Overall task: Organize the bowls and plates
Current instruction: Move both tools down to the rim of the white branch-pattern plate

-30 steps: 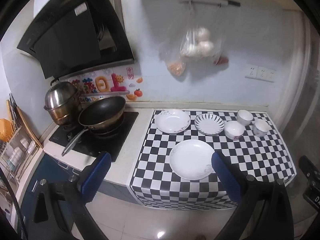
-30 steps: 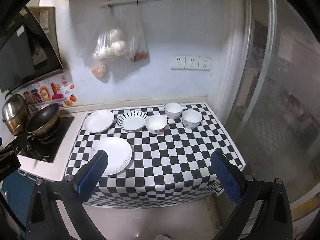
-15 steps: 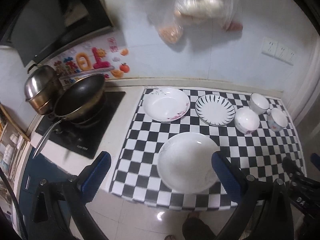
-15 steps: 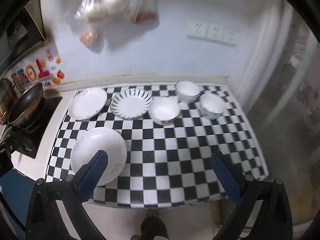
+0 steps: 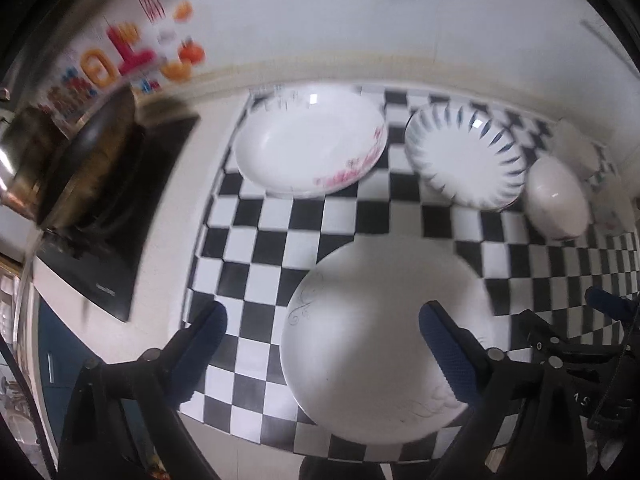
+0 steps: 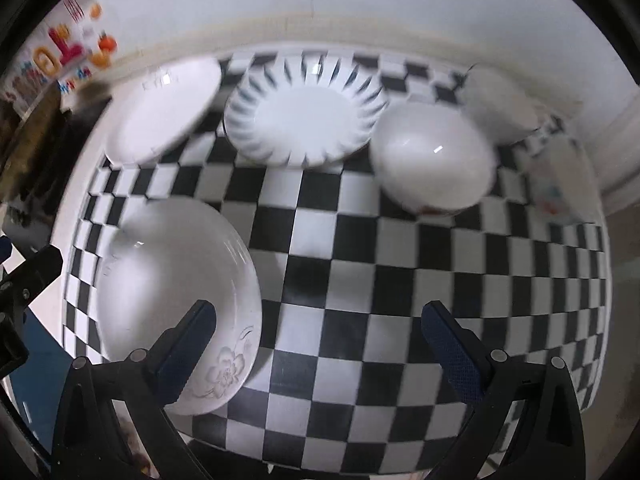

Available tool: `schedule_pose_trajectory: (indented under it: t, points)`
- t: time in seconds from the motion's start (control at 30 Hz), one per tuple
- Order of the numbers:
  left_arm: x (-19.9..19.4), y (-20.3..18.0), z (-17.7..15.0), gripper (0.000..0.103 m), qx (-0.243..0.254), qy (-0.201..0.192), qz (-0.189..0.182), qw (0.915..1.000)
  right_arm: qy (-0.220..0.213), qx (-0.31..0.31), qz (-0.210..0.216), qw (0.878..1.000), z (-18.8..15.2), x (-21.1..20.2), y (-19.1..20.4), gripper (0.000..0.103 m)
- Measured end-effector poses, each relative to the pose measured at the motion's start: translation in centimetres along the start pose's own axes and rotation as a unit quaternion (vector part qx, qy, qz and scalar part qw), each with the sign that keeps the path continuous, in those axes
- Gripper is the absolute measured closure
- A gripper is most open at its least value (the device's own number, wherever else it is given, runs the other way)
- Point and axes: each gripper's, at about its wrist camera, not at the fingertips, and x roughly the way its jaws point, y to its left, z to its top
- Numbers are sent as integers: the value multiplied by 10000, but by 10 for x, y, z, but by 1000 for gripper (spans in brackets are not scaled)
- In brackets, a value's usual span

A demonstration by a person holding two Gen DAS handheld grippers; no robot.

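Hovering wide open and empty, the left gripper (image 5: 322,334) straddles the plain white plate (image 5: 384,336) at the counter's front edge; the right gripper (image 6: 318,328), equally spread, sits just beside it.

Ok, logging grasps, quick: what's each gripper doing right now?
Left gripper: open, holding nothing, above the big white plate.
Right gripper: open, holding nothing.

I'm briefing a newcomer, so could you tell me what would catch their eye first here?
The black-and-white checkered cloth dominates. On it, nearest the front edge, lies a large white plate with both open grippers, left and right, hovering close. Behind stands a row of dishes, including a blue-rayed plate.
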Motion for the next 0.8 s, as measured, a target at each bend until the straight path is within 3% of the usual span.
schedule_pose_trajectory:
  t: [0.17,0.33,0.47,0.57,0.67,0.77,0.8]
  points:
    - [45,18,4,16,-49,577,-285,9979,487,-80,252,9985,8,44,16,0]
    - [80,36,4,25,23,1084,-748,9913,885,242,539,9943,13,74,22,1]
    - [106,44,1,47,123,1441,-1031,9841,1309,683,1014,9838,10,99,18,6]
    - [120,47,-2,60,75,1680,-1296,9772,1402,805,1200,9795,6,107,18,15]
    - [120,44,-1,63,115,1673,-1491,9745,1465,819,1359,9764,5,107,22,23]
    - [115,38,-2,63,274,1649,-1462,9750,1508,795,1458,9745,5,104,27,35]
    - [113,37,-3,63,328,1636,-1443,9754,1524,771,1487,9740,5,101,26,43]
